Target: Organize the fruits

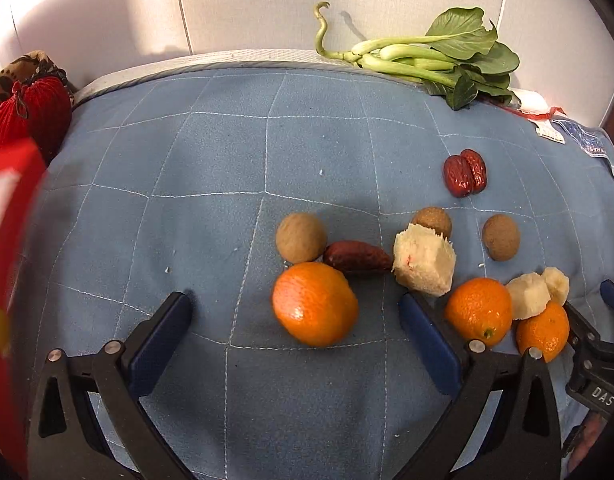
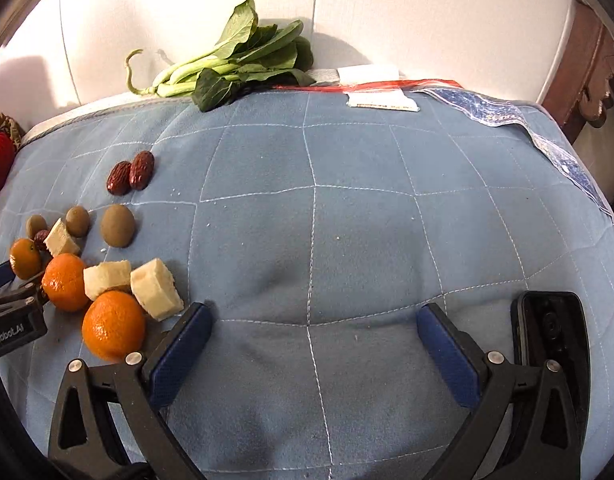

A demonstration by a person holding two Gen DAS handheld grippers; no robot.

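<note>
Fruit lies on a blue quilted cloth. My left gripper is open, and a mandarin sits between its fingertips, nearer the right one. Behind that mandarin lie a brown longan, a red date and a pale fruit chunk. Two more mandarins and pale chunks lie right of the left gripper. A pair of red dates rests farther back. My right gripper is open over bare cloth, with a mandarin and a pale chunk just left of its left finger.
A bunch of green bok choy lies at the cloth's far edge, with a plastic bag beside it. A red pouch and a blurred red box sit at the left. A black phone lies by the right gripper's right finger.
</note>
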